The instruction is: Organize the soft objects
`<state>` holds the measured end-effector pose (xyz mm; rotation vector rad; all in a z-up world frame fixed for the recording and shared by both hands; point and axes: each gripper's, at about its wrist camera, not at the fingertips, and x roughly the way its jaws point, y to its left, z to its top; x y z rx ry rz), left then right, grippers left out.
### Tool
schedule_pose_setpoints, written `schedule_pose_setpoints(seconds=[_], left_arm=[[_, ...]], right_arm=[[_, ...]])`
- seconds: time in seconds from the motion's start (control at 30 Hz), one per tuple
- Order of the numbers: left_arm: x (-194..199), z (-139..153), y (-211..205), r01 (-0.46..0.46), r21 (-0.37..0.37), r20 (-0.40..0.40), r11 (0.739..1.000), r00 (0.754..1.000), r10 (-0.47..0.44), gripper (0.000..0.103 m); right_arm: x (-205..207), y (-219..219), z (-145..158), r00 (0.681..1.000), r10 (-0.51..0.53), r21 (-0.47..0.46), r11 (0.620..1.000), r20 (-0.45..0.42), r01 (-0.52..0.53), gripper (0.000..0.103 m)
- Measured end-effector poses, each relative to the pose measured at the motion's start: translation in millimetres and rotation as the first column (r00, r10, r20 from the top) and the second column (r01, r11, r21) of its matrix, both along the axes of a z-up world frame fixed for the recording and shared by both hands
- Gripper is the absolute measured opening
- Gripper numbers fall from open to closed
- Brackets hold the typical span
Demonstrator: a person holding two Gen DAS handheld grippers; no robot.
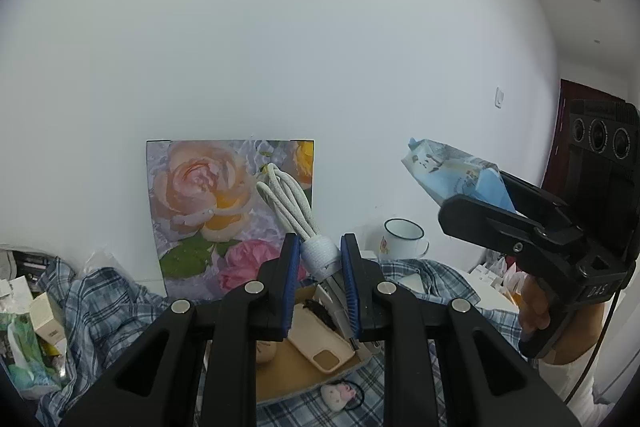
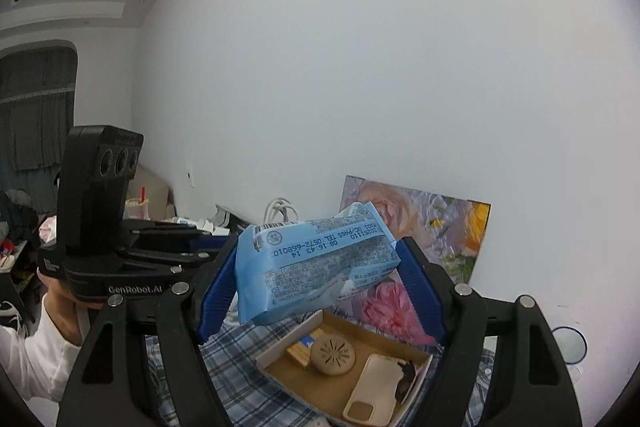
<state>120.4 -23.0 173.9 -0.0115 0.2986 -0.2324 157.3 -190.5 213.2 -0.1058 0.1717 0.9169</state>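
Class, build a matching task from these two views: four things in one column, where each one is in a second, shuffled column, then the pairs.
1. coiled white cable
2. blue packet
3. beige phone case
4. white mug

A. in the cardboard tray
B. on the surface by the wall
C. in the left tool
D. in the right tool

Pairs: 1-C, 2-D, 3-A, 4-B

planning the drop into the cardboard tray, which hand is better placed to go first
Right, probably. The right claw holds the blue pack almost directly above the tray. The left claw holds the white cable, also near it.
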Motion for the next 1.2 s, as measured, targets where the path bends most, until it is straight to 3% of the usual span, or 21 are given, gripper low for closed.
schedule_pose_setpoints(seconds=[0.23,0.47,1.2], left_arm=[[31,3,-4,0.019,-0.017,-0.01,1.0,1.0,-0.02,0.022],[64,-6,-7,0.033,-0.029,-0.047,0.999,0.998,-0.034,0.022],[129,-80,31,0.01,-0.047,-0.221,0.999,0.975,-0.02,0.022]], right_arm=[[19,5,6,1.0,0.003,0.029,1.0,0.011,-0.003,0.075],[34,8,-9,1.0,-0.01,0.035,0.999,0.005,0.01,0.075],[99,16,-71,0.982,-0.055,0.027,0.998,-0.181,0.06,0.075]])
